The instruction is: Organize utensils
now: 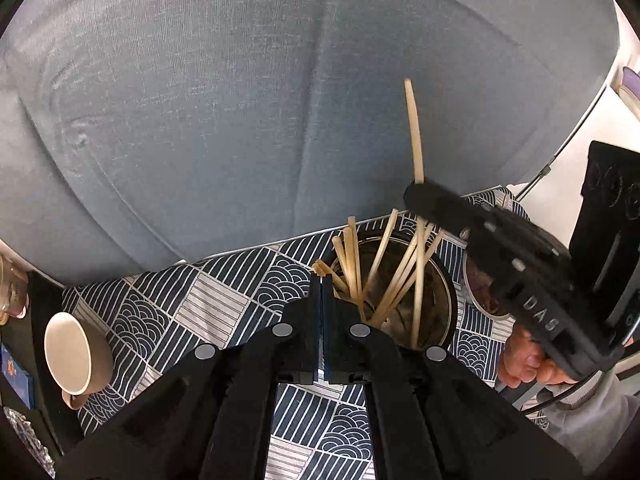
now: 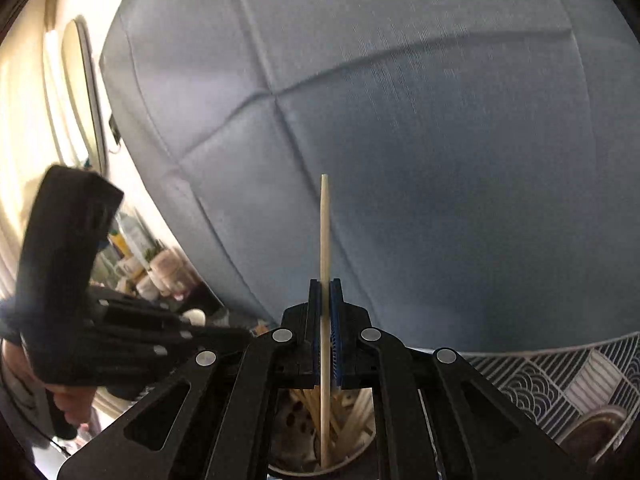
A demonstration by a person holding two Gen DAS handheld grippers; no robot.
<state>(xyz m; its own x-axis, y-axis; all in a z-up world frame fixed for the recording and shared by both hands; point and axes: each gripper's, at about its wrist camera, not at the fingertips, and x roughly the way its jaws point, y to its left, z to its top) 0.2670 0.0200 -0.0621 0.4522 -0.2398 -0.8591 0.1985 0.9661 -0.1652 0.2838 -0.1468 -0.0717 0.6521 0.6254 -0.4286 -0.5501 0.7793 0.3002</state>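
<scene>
Between the right tool's (image 2: 325,344) closed fingers, one chopstick (image 2: 325,240) stands upright over the holder (image 1: 444,280). Left tool (image 1: 322,280) shut, empty. Most chopsticks (image 1: 380,272) already binned; this one remains.

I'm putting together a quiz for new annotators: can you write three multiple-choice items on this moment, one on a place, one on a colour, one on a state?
1. Where is the lower end of the chopstick that the right hand-held gripper grips?
A. on the cloth
B. inside the metal holder
C. in the cup

2. What colour is the cup lying on its side on the patterned tablecloth?
A. beige
B. red
C. green

3. How are the fingers of the left hand-held gripper?
A. wide open
B. closed on a spoon
C. closed together, holding nothing visible

Key: 1 B, its end dips among the other chopsticks in the holder; 2 A, pale beige inside and out; 3 C, the pads meet with nothing between.
</scene>
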